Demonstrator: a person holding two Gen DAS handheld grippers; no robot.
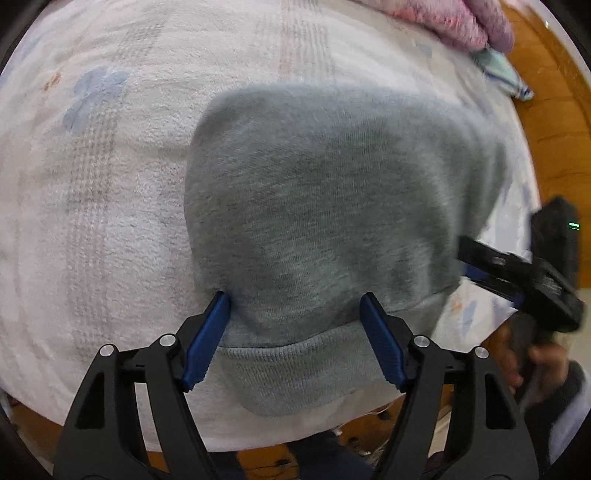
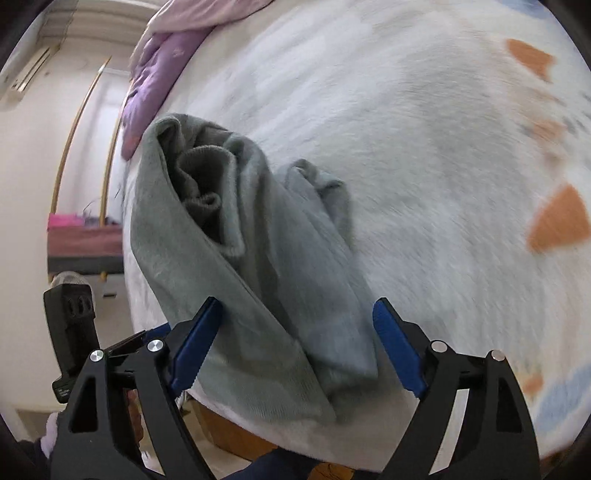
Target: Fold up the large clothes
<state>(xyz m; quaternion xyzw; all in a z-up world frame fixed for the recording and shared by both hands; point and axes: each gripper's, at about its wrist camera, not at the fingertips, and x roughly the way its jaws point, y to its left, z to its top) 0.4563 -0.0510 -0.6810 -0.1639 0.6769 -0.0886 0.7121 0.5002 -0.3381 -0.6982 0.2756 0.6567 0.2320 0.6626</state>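
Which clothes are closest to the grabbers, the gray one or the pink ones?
The gray sweatshirt. Its ribbed hem lies right between the left hand-held gripper's open fingers; the pink clothes are piled far off at the bed's edge.

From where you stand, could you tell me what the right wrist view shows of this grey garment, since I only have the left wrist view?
Observer: The grey sweatshirt has a bunched opening at its far end, with the darker inner fabric showing.
Operator: Thank you. Is the right tool gripping it?
Observer: No, the right tool is open, its blue fingers straddling the near folded edge.
Operator: What lies beyond the garment on that side?
Observer: A purple blanket is heaped at the far edge of the white patterned bedcover.
Operator: And further out?
Observer: Past the bed edge there is a pale wall and a low pink-topped piece of furniture.
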